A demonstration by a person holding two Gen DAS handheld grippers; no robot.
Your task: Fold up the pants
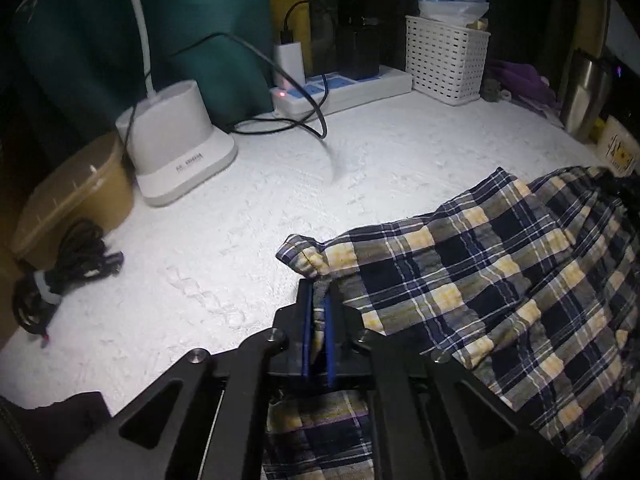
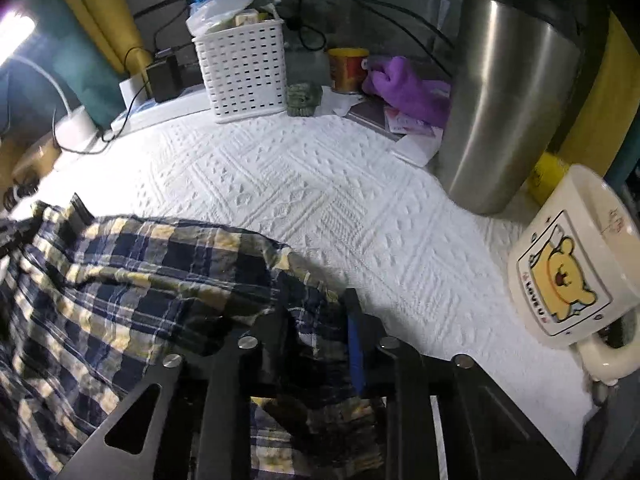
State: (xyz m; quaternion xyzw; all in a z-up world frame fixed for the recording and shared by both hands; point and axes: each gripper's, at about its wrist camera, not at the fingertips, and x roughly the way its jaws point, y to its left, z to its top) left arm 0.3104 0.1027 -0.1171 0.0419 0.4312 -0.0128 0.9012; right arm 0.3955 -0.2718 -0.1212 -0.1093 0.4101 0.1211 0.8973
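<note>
Pants: navy-and-yellow plaid cotton pants (image 1: 500,264) lie bunched on the white textured bench cover (image 1: 248,216).
Left gripper (image 1: 319,300): jaws pinch a hem corner.
Right gripper (image 2: 320,316): jaws clamp fabric.
Handling: light, limp, wrinkly; hold hems or waistband.

Dim all round, with hard white light from a lamp (image 2: 14,34) at upper left. Washed-out glare on the white cloth (image 1: 248,208). Strong fisheye bending and black corners. Motion blur on the cable (image 1: 336,160) and plaid pants (image 2: 120,280).
</note>
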